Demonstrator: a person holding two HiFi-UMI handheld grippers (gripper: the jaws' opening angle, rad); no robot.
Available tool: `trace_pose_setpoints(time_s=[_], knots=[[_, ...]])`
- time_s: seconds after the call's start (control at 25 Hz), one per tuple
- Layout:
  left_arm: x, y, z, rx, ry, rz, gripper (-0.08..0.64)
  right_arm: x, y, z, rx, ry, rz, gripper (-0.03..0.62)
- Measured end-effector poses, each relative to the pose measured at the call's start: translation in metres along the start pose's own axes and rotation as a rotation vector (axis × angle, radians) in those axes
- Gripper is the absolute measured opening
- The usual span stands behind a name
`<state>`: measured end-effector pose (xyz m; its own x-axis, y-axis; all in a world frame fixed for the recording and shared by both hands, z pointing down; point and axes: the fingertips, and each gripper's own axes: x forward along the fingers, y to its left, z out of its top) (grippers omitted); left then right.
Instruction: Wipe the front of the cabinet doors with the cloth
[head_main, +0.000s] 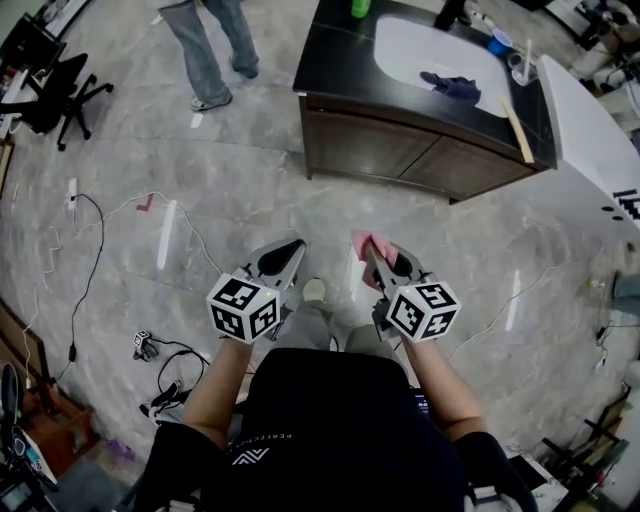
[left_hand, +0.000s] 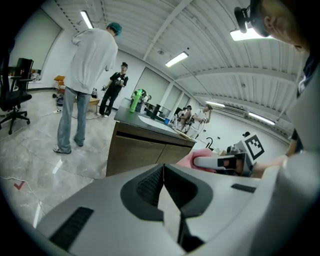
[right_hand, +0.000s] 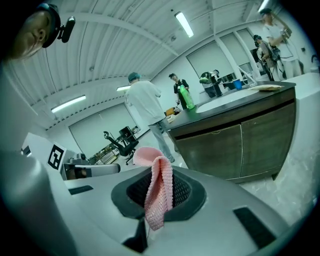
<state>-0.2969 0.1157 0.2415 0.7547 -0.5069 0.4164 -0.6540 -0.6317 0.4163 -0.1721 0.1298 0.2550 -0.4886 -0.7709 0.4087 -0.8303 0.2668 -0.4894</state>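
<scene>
We are holding the right gripper with its jaws pressed together on a pink knitted cloth. A folded loop of the cloth is standing up above the jaw tips, and a strip of it is hanging down between the dark pads. In the head view the cloth is showing as a small pink patch at the tip of the right gripper.

We are carrying the left gripper with its jaws fully closed, tip against tip, and nothing is sitting between them. From above, the left gripper is lying beside the right one, near it but not touching, both over the grey marbled floor.

The brown wooden cabinet doors are standing ahead of us, well apart from both grippers, and the cloth is not touching them. In the right gripper view the two doors are facing us, shut. Above them a black countertop is holding a white oval sink basin, where a dark blue rag is lying. A green bottle is standing on the countertop. A person in pale jeans is standing left of the cabinet.
</scene>
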Motion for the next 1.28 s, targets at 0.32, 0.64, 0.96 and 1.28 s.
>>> trace_pose_setpoints(time_s=[0.32, 0.64, 0.96, 1.28], knots=[[0.022, 0.031, 0.009, 0.009, 0.011, -0.039, 0.011, 0.038, 0.002, 0.001, 0.010, 0.003, -0.015, 0.043], [0.063, 0.044, 0.009, 0.016, 0.026, 0.008, 0.011, 0.063, -0.017, 0.013, 0.009, 0.009, 0.015, 0.043], [0.092, 0.069, 0.030, -0.028, -0.025, 0.122, 0.011, 0.106, -0.042, 0.024, 0.014, 0.060, 0.096, 0.043], [0.131, 0.105, 0.025, -0.056, -0.003, 0.171, 0.011, 0.147, -0.071, 0.028, 0.003, 0.119, 0.127, 0.043]])
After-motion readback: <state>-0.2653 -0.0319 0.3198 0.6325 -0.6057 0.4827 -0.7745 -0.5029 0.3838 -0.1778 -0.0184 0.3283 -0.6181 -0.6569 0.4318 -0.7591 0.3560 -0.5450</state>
